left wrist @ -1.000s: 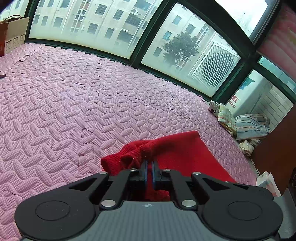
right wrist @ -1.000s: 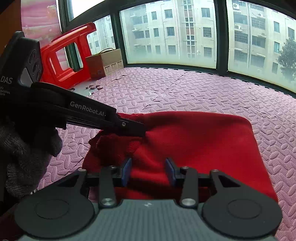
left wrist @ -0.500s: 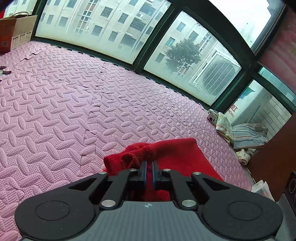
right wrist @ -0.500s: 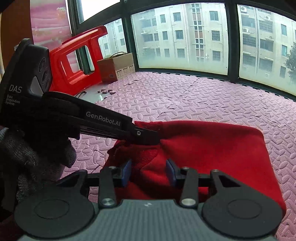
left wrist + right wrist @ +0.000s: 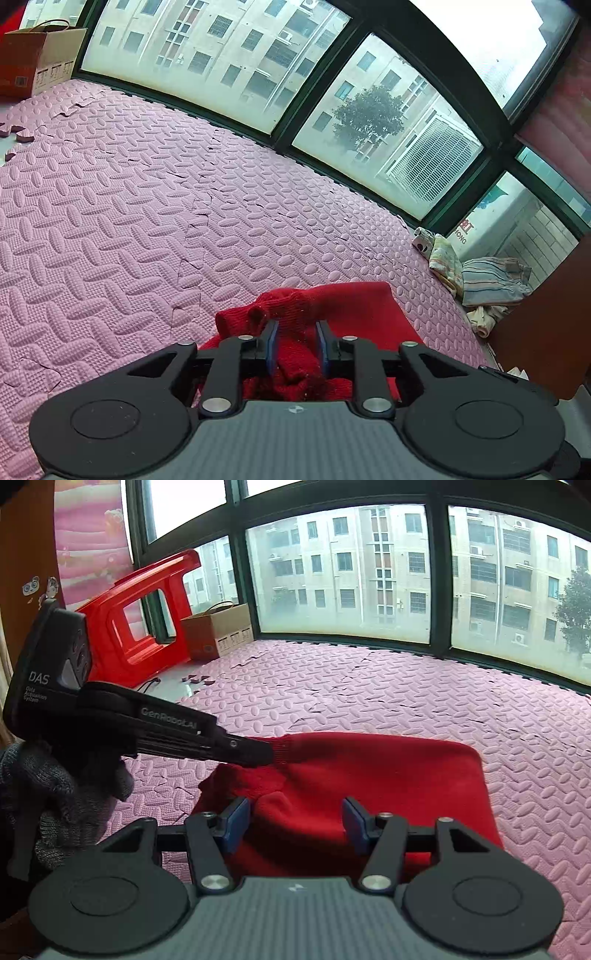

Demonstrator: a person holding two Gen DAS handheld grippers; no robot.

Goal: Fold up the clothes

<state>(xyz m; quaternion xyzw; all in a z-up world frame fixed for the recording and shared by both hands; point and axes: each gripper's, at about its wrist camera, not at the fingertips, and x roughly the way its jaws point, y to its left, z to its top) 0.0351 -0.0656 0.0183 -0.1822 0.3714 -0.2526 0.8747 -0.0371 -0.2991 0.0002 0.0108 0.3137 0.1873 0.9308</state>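
The red sweater [image 5: 373,775] lies on the pink foam floor mat [image 5: 110,221], partly doubled over, with a flat stretch toward the window and a bunched, ribbed end nearest the tools. It looks like soft knit: light, limp, stretchy, likely to sag and drag on the bumpy mat rather than slide. A hold on a ribbed hem or a corner, where the cloth is thick, should grip best; a pinch in the middle would only raise a tent.

The left gripper [image 5: 294,341] has its jaws apart, with a lump of knit standing between them; whether either pad touches the cloth I cannot tell. The right gripper [image 5: 293,821] has its jaws wide apart, above the near fold.

The right wrist view shows the left gripper from the side, its tip at the ribbed edge, a gloved hand [image 5: 48,801] holding it, a red plastic stool [image 5: 136,620] and a cardboard box [image 5: 218,631] by the window. The left wrist view alone shows a pile of other clothes [image 5: 476,277] in the far corner.
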